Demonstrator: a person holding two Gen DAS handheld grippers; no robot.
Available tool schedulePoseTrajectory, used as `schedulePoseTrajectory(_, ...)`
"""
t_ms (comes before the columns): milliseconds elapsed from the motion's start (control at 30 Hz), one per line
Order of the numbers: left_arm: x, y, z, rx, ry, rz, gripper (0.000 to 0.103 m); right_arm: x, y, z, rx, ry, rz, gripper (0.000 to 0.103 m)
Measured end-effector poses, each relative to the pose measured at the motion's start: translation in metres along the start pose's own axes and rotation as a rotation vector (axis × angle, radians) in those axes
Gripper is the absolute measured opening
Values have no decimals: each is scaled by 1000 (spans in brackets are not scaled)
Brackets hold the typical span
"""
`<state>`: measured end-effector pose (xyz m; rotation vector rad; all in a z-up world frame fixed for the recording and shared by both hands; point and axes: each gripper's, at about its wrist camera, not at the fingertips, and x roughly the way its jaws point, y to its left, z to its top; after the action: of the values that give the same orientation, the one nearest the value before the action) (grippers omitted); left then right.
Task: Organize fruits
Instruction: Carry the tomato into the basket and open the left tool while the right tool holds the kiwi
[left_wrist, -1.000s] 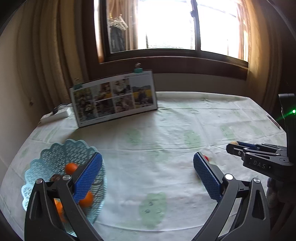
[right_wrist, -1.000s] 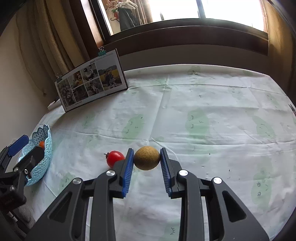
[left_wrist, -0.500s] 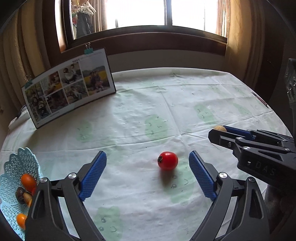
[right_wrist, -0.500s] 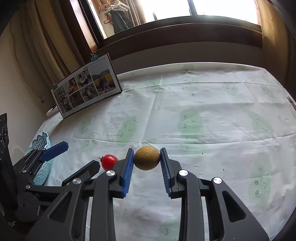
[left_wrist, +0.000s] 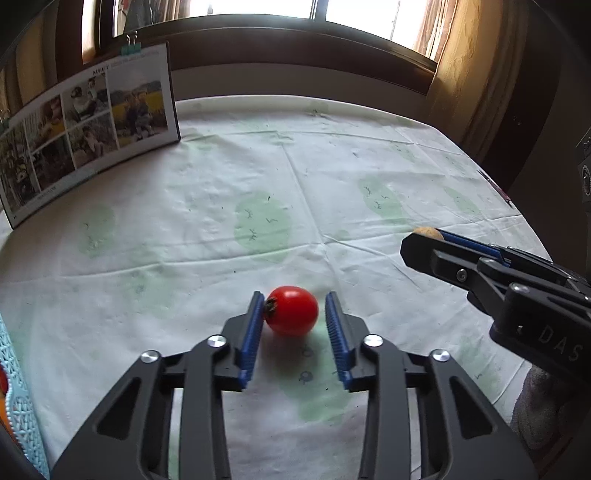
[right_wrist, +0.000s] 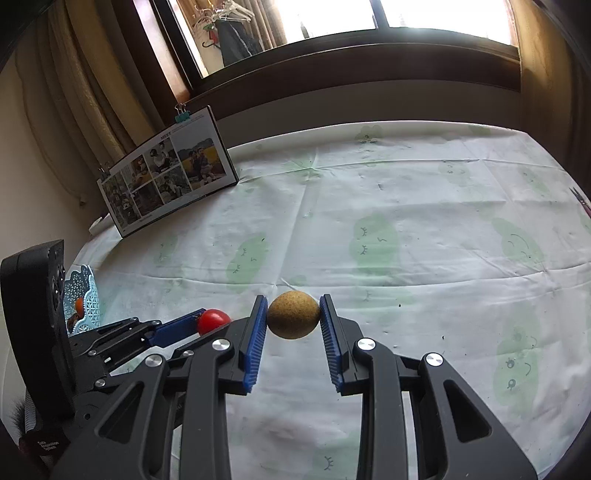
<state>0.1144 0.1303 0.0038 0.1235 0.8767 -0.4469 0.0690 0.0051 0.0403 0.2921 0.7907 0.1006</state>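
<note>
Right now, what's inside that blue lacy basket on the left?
In the right wrist view, the blue basket shows one small orange fruit and something dark below it. The left gripper's body and the basket wall cover the rest.

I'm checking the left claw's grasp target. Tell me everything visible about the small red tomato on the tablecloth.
The small red tomato is round, smooth and glossy, with a dark dried stem end turned toward the left. It lies on the white, green-patterned tablecloth between the blue ribbed pads of the left claw. The stem side touches or nearly touches the left pad; a narrow gap remains at the right pad. It casts a shadow on the cloth. It looks intact.
</note>
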Motion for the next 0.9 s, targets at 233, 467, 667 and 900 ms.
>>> schedulePoseTrajectory(233, -4, -2, -2, 2, -21, -2, 29, -2, 0, 1, 0, -7, 1, 29)
schedulePoseTrajectory(467, -20, -1, -3, -4, -65, 49, 29, -4, 0, 0, -4, -15, 4, 29)
schedulePoseTrajectory(667, -31, 4, -6, -23, -90, 82, 29, -5, 1, 0, -8, -16, 5, 29)
schedulePoseTrajectory(900, -53, 9, -11, -37, -140, 140, 29, -6, 8, -2, -38, -26, -16, 29)
